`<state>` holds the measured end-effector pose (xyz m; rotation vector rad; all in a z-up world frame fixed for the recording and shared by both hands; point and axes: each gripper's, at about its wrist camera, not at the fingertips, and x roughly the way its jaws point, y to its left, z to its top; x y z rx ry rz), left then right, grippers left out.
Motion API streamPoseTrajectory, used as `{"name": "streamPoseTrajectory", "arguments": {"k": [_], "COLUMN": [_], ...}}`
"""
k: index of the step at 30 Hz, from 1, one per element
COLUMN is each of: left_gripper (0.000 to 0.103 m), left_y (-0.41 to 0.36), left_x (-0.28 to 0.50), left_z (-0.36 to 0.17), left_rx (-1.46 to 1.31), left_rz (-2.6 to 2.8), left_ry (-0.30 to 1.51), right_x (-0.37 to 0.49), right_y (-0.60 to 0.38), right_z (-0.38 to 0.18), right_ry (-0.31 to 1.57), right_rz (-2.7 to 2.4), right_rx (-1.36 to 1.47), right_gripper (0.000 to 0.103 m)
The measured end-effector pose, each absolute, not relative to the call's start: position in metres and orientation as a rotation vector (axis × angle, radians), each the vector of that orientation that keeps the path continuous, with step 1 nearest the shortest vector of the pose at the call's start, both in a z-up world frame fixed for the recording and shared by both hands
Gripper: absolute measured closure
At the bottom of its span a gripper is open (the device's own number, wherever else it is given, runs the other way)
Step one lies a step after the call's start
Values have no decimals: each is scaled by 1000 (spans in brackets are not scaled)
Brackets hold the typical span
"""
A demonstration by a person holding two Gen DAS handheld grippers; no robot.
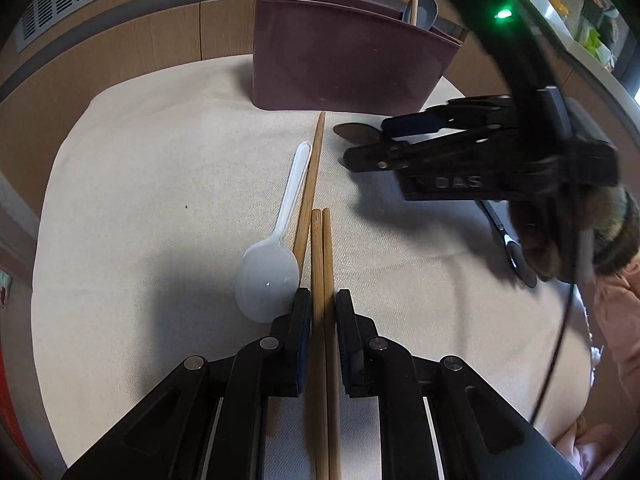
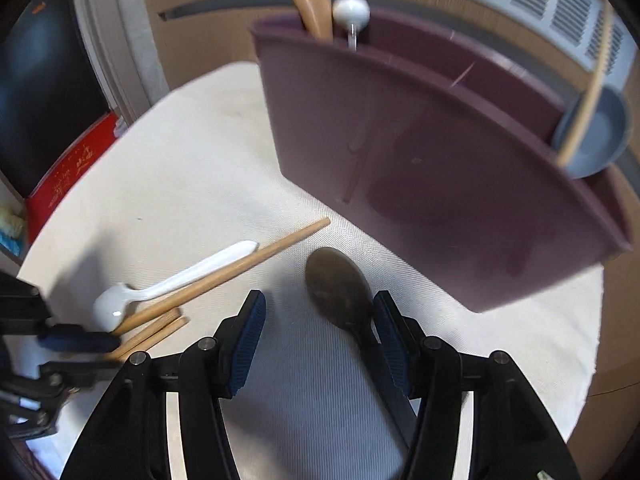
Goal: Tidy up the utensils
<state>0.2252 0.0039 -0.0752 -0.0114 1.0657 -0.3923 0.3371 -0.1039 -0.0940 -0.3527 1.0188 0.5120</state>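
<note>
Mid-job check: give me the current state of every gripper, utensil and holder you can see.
left gripper: shut on pair of chopsticks
right gripper: open, straddling dark spoon, not gripping
third chopstick: lying loose on the cloth
white plastic spoon: lying flat, bowl up
purple holder: upright, already holding several utensils
</note>
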Motion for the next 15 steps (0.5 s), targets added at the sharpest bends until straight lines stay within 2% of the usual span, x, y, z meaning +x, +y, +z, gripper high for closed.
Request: {"name": "streamPoseTrajectory", "arguments": {"k": [1,2,3,5,15], "left_gripper": [88,87,85,79,79], "left_y": [5,6,7,7,-13], "left_x": [225,224,223,218,209], "left_z": [-75,-74,-73,-71,-68], "left_rx": [-15,-19,-22,-24,47], "left_rz": [-397,-405,-412,-429,-460], "left_ry": [1070,1075,1077,1083,1102], "right_x": [337,336,333,324,268], "right_y": [-105,-105,-106,-109,-177], "right_z": [-94,-94,-93,-91,-54], "right_ry": [1015,1021,1022,1029,968], "right_rz": [511,511,507,495,431], "right_rx": [-339,-336,-339,-341,-125], "right_gripper": [50,57,71,71,71]}}
